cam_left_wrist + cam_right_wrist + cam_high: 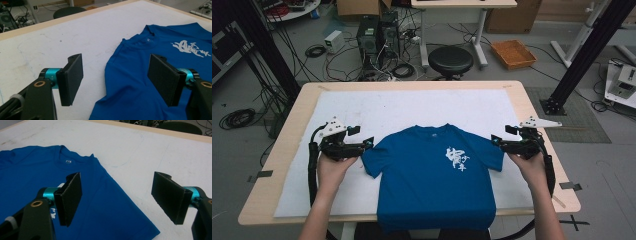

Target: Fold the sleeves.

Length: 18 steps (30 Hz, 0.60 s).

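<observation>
A blue T-shirt (432, 175) with a white print on its chest lies flat, front up, on the white mat (377, 107), its hem hanging over the table's near edge. My left gripper (368, 144) is open beside the shirt's left sleeve, tips pointing at it. In the left gripper view the gripper (116, 75) hovers over the sleeve (125, 82) with nothing between the pads. My right gripper (495, 141) is open at the right sleeve. In the right gripper view that gripper (117, 197) spans the sleeve's edge (130, 220), apart from the cloth.
The wooden table (287, 135) carries the white mat. Behind it on the floor are a black stool (450, 60), computer towers (377, 35), tangled cables and an orange tray (513, 53). Black frame posts (584, 55) stand at both sides.
</observation>
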Tool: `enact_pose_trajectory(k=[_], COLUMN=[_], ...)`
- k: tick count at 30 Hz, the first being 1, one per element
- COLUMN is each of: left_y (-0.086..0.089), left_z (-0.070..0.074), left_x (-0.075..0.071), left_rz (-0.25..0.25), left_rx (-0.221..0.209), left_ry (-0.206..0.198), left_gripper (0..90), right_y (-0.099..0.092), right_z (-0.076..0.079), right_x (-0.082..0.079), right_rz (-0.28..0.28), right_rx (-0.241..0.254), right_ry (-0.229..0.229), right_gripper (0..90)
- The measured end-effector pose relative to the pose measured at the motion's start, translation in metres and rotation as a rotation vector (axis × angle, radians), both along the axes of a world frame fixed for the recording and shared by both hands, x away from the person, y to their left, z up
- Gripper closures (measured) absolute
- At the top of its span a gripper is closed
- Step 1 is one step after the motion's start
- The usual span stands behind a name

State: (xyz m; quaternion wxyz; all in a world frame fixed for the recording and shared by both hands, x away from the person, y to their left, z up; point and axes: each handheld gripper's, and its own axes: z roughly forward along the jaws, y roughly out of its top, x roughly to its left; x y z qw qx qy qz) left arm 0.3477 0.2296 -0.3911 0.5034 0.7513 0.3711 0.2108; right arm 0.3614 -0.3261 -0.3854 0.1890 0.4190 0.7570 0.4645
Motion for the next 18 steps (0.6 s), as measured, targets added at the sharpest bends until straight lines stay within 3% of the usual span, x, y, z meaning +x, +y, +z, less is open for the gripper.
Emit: enact_pose_trajectory(k=[6,18], left_y=[-0.0001,0.0044], left_z=[-0.0008,-0.0055], left_x=[-0.0005,0.0022], left_rz=[0.007,0.0], left_rx=[0.011,-0.018], left_ry=[-0.002,0.027], left_gripper=[29.1,29.8], right_y=[0.0001,-0.0002], right_z=[0.0011,-0.0002], right_x=[-0.0002,0.0023], right_rz=[-0.002,-0.006], right_rx=[0.007,0.01], right_ry=[-0.003,0.005], right_gripper=[24.9,25.8])
